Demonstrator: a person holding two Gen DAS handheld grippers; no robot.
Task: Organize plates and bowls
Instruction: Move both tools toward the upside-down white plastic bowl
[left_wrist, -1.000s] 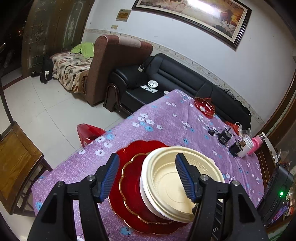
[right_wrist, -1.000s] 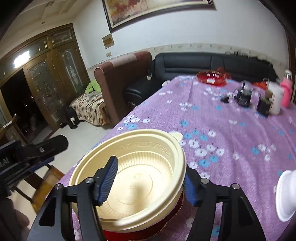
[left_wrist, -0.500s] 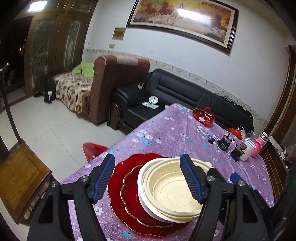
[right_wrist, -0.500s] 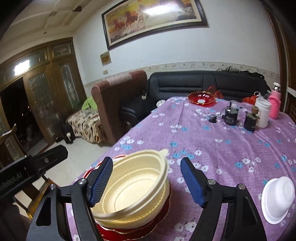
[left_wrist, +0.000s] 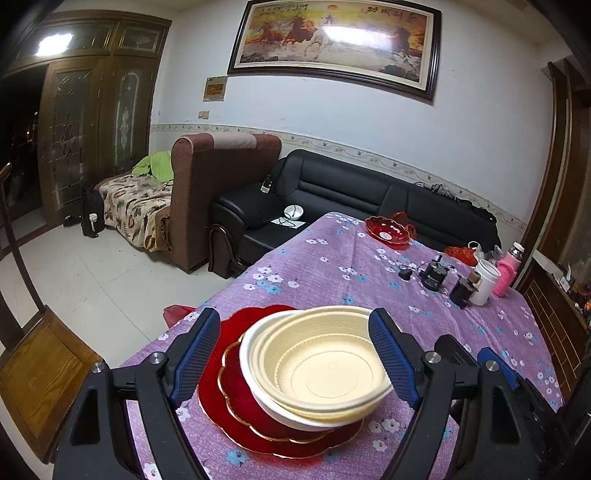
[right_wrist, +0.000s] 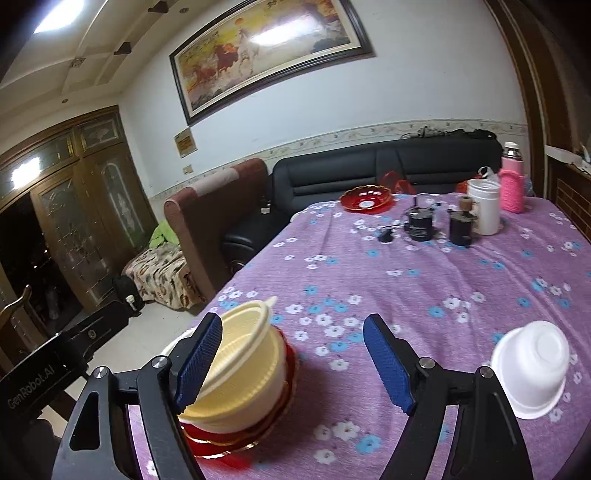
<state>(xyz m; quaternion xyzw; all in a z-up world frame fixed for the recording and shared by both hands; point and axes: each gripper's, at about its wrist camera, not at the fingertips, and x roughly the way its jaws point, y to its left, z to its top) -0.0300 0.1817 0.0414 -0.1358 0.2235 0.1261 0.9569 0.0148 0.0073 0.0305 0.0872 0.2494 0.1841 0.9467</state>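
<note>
A cream bowl (left_wrist: 325, 369) sits tilted inside a white bowl (left_wrist: 258, 384), on a gold-rimmed red plate (left_wrist: 236, 402) over a larger red plate (left_wrist: 258, 317), near the table's front left corner. My left gripper (left_wrist: 295, 358) is open and empty, held back above the stack. The stack also shows in the right wrist view, cream bowl (right_wrist: 243, 354) at lower left. My right gripper (right_wrist: 293, 360) is open and empty, to the right of the stack. A small white bowl (right_wrist: 532, 373) lies upside down on the cloth at the right.
The table has a purple flowered cloth (right_wrist: 424, 280). At its far end stand a red dish (right_wrist: 367, 199), two dark jars (right_wrist: 421, 221), a white cup (right_wrist: 484, 210) and a pink bottle (right_wrist: 511, 184). A wooden chair (left_wrist: 40, 369) is at the left. Sofas stand behind.
My right gripper has let go of the cream bowl, drawn back and swung right. My left gripper has pulled back and tilted up. The cream bowl now rests tilted in the white bowl.
</note>
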